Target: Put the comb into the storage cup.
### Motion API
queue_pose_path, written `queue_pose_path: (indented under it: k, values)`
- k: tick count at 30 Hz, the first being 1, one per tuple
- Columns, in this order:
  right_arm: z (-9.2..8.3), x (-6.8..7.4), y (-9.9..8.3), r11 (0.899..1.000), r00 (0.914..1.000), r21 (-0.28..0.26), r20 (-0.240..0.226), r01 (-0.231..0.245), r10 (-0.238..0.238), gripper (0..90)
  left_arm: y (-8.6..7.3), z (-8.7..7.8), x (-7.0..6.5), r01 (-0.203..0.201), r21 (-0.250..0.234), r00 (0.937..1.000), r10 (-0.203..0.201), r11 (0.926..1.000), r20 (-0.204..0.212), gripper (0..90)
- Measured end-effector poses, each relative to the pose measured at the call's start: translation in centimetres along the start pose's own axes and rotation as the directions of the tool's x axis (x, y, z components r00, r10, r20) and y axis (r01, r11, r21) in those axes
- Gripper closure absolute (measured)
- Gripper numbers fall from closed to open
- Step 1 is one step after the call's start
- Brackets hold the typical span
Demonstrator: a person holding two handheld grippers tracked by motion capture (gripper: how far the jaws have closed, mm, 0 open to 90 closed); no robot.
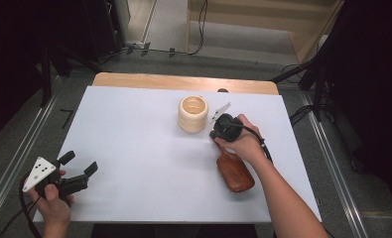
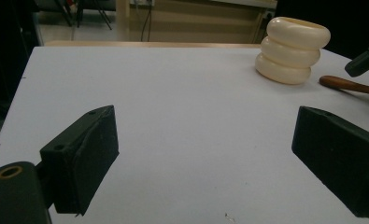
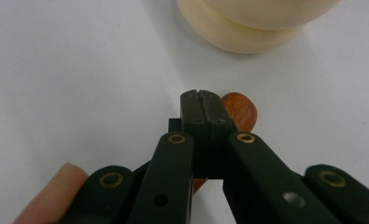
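The right gripper (image 3: 202,95) has its two black jaws pressed together with nothing between them, and its tips sit just above the handle end of the wooden hairbrush (image 3: 240,109), whose rounded reddish-brown tip shows right beside and partly under the closed jaws in the right gripper view. From the high view, the right gripper (image 1: 218,130) hangs over the near end of the brush handle, while the brush's broad oval head (image 1: 235,173) lies closer to the person, under the forearm, on the white table (image 1: 134,148). Whether the jaw tips actually touch the handle cannot be told. Just beyond the gripper stands a cream ribbed cup (image 1: 193,113), shaped like three stacked rings, near the brush handle but apart from it. The left gripper (image 1: 80,166) is held at the near left corner of the table, well apart from the brush, its jaws spread wide over bare tabletop with nothing between them; in the left gripper view the cup (image 2: 292,49) and the slim handle of the hairbrush (image 2: 350,85) lie far off at the upper right.
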State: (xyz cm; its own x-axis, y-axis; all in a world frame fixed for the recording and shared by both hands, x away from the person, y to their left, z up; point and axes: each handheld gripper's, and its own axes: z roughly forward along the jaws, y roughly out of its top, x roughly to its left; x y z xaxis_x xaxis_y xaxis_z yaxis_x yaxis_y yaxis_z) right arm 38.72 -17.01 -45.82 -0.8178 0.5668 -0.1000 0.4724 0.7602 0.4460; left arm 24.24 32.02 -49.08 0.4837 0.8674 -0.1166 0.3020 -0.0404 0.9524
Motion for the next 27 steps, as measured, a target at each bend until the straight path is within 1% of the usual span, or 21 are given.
queue_pose_path:
  k: [1,4,6,8,9,10,13,14,16,17,18,19,20,22,26,27]
  values:
    - [0.3,-0.1,0.1,1.0,0.9999,0.0,-0.008,0.009,-0.009,88.5,0.0,0.0,0.0,0.001,0.0,1.0,-0.001,1.0,0.0,7.5]
    - [0.8,-0.3,0.4,1.0,0.9999,0.025,-0.012,0.0,0.0,88.5,0.0,0.0,0.0,0.0,0.0,1.0,0.0,1.0,0.001,7.5]
    - [1.2,-0.4,0.6,0.999,0.9999,0.034,-0.015,0.009,-0.008,88.5,0.0,0.0,0.0,0.001,-0.001,1.0,-0.001,1.0,0.002,7.5]
    - [1.6,-0.5,0.6,0.998,0.9999,0.055,-0.015,0.005,-0.004,88.5,0.0,0.0,0.0,0.008,-0.005,1.0,-0.008,1.0,0.0,7.5]
    - [1.8,-0.7,0.6,0.999,0.9997,0.051,-0.022,0.007,-0.006,88.5,0.0,0.0,0.1,0.01,-0.005,1.0,-0.01,0.9999,0.0,7.5]
    - [1.9,-0.8,0.6,0.999,0.9995,0.044,-0.03,-0.006,0.007,88.5,0.0,-0.1,0.1,0.011,-0.005,0.9999,-0.011,0.9999,0.001,7.6]
    - [2.0,-0.9,0.7,0.998,0.9995,0.056,-0.028,-0.011,0.012,88.5,0.0,-0.1,0.2,0.013,-0.005,0.9999,-0.013,0.9999,0.003,7.5]
    - [2.1,-0.9,0.7,0.999,0.9995,0.053,-0.03,-0.002,0.004,88.5,0.0,-0.1,0.2,0.013,-0.005,0.9999,-0.013,0.9999,0.002,7.6]
    - [2.1,-1.1,0.8,0.998,0.9997,0.06,-0.024,-0.007,0.009,88.5,0.0,0.0,0.1,0.012,-0.004,0.9999,-0.012,0.9999,0.003,7.6]
    - [2.2,-1.3,0.7,0.998,0.9995,0.057,-0.026,-0.016,0.017,88.5,0.0,0.0,0.1,0.011,-0.003,0.9999,-0.011,0.9999,0.002,7.5]
    - [2.2,-1.7,0.5,0.997,0.9993,0.065,-0.022,-0.03,0.031,88.5,0.0,0.0,0.1,0.011,-0.003,0.9999,-0.011,0.9999,0.002,7.5]
    - [2.2,-1.7,0.5,0.997,0.9993,0.065,-0.022,-0.03,0.031,88.5,0.0,0.0,0.1,0.011,-0.005,0.9999,-0.011,0.9999,0.003,7.5]
    - [2.2,-1.8,0.4,0.996,0.9988,0.072,-0.021,-0.043,0.045,88.5,0.0,0.0,0.1,0.011,-0.004,0.9999,-0.011,0.9999,0.002,7.5]
    - [2.3,-2.3,0.1,0.996,0.9989,0.082,-0.015,-0.044,0.045,88.5,0.0,0.0,0.1,0.011,-0.002,0.9999,-0.011,0.9999,0.002,7.6]
    - [2.2,-3.0,-0.7,0.992,0.9968,0.098,-0.002,-0.079,0.08,88.5,0.0,0.0,0.1,0.01,-0.002,0.9999,-0.01,0.9999,0.004,7.5]
    - [2.1,-3.2,-1.0,0.992,0.9966,0.097,-0.002,-0.082,0.082,88.5,0.0,0.0,0.1,0.01,-0.002,0.9999,-0.01,0.9999,0.004,7.6]
